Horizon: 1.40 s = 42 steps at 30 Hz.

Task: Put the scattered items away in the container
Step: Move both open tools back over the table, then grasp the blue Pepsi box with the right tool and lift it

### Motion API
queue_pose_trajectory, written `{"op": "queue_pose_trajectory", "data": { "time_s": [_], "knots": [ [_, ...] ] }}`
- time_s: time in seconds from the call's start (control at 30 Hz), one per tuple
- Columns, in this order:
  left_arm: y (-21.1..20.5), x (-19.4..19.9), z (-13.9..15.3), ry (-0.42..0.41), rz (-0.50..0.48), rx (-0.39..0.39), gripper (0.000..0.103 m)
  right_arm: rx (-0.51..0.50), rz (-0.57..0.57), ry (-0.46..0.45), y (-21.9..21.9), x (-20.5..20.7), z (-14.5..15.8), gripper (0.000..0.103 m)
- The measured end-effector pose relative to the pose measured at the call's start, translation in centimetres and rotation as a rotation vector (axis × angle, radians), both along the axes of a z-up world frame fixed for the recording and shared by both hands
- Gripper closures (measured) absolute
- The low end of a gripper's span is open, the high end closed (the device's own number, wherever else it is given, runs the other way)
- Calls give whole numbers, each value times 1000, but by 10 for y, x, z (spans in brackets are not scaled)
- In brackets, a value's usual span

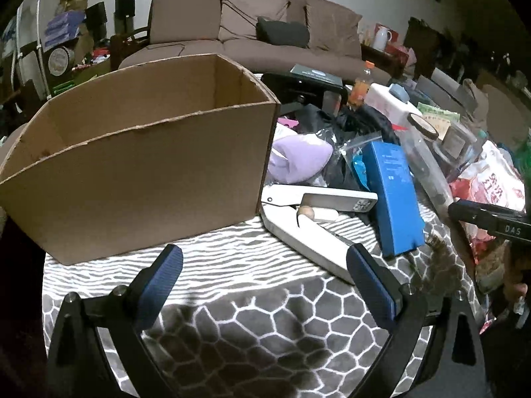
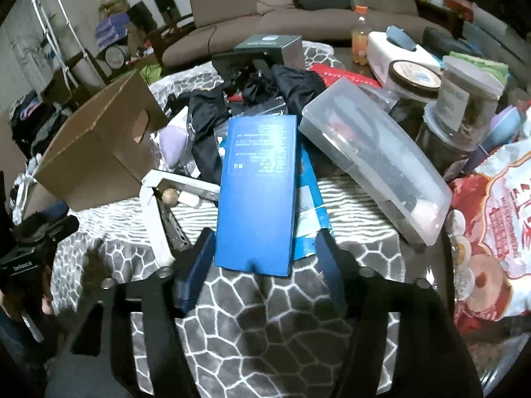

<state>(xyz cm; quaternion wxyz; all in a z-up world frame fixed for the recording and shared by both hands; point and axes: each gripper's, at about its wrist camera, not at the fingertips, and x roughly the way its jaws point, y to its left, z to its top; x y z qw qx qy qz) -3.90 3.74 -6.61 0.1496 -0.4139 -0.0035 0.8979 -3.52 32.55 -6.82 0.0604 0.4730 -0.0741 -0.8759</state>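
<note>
Item: flat blue rectangular carton, long axis running away from my right gripper, near end between its wide-open, empty jaws; brown cardboard box lies left.

Open cardboard box upright on patterned cloth; blue box flat just beside, amid clutter.

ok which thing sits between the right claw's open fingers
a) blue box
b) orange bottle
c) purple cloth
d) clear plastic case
a: in the right wrist view the near end of the blue box lies between the fingers of the open right claw, which are not closed on it.
</note>
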Motion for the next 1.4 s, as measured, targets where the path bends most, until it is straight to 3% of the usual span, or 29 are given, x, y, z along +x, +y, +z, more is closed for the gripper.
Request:
{"op": "queue_pose_trajectory", "data": {
  "time_s": [0.03,0.2,0.23,0.33,0.67,0.77,0.87,1.23,1.4],
  "knots": [
    [1,0,0,1,-6,1,3,9,4,-3,-2,-1,-1,31],
    [3,-3,-1,-32,-37,2,3,13,-17,-5,-3,-3,-5,24],
    [3,-5,-1,-51,-62,12,3,15,-27,-8,-4,-4,-7,16],
    [-3,-8,3,-85,-65,61,3,56,-60,-29,-15,-8,-25,10],
    [1,-2,7,-60,-71,5,3,133,4,-88,-54,-26,-60,11],
    [1,-2,7,-60,-73,6,3,161,-5,-93,-56,-31,-66,14],
    [1,-2,7,-62,-74,6,3,179,-15,-95,-54,-33,-70,25],
    [0,-4,4,-55,-68,-11,3,129,1,-51,-42,-21,-45,26],
    [6,-3,3,-62,-106,12,3,113,82,10,-47,-12,-27,27]
  ]
}}
